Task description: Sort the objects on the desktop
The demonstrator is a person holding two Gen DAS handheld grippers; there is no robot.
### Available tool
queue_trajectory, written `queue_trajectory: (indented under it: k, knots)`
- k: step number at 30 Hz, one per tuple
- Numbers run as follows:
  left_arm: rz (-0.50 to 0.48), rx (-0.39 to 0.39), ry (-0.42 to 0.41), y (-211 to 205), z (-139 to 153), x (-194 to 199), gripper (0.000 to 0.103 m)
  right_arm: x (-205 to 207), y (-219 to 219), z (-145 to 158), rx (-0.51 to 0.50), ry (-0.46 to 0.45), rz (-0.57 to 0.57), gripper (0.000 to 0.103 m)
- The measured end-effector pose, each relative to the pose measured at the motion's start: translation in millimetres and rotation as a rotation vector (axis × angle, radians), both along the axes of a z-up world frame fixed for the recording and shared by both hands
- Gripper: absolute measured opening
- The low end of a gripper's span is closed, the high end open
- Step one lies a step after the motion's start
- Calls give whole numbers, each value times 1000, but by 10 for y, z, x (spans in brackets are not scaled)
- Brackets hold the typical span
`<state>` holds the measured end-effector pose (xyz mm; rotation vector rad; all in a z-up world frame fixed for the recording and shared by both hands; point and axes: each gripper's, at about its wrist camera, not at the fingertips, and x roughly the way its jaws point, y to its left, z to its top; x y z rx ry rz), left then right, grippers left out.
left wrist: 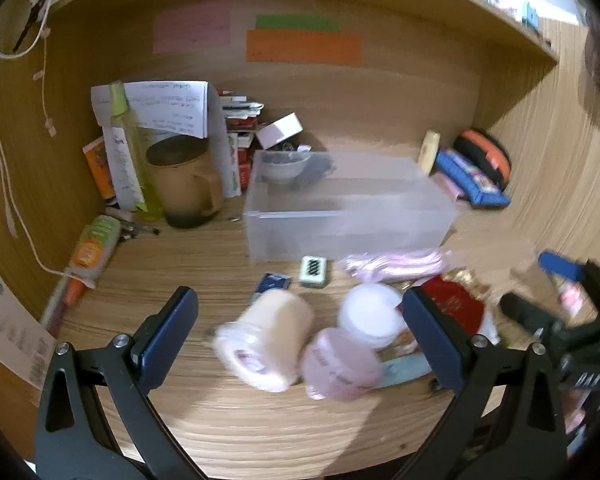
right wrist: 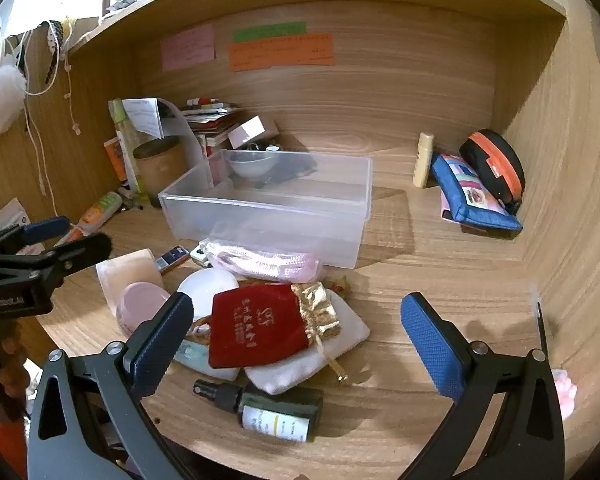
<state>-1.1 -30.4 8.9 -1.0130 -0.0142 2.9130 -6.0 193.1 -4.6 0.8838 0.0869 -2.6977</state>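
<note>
A clear plastic box (left wrist: 348, 208) (right wrist: 268, 208) stands mid-desk, with a pile of small things in front of it. In the left wrist view my left gripper (left wrist: 300, 320) is open above a cream jar on its side (left wrist: 264, 344), a pink jar (left wrist: 340, 364) and a white round jar (left wrist: 370, 316), touching none. In the right wrist view my right gripper (right wrist: 296, 336) is open over a red pouch (right wrist: 256, 328), a gold pouch (right wrist: 316, 308), a white pouch (right wrist: 312, 356) and a dark spray bottle (right wrist: 268, 404). A pink bag (right wrist: 260, 262) lies against the box.
Wooden walls and a shelf enclose the desk. A brown mug (left wrist: 184, 184), papers and books crowd the back left. A blue pouch (right wrist: 472, 196), an orange-black case (right wrist: 496, 168) and a cream tube (right wrist: 424, 160) sit at the back right. A small bowl (right wrist: 252, 166) lies in the box.
</note>
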Motion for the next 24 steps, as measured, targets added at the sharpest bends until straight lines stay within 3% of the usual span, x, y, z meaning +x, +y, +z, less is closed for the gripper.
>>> queue_trajectory:
  k: [4,11,24]
  knots:
    - [11,-46,-71,-180,-59,-83,103,-124,-7,3,23,-16,24,103]
    - [-23,8,-180,-454,-229,-175,103,-382,-91,0,81,-66,82,103]
    - [-72,-67,-230,-434,-545,36,103,-681,-402,-168,166,-151,174,103]
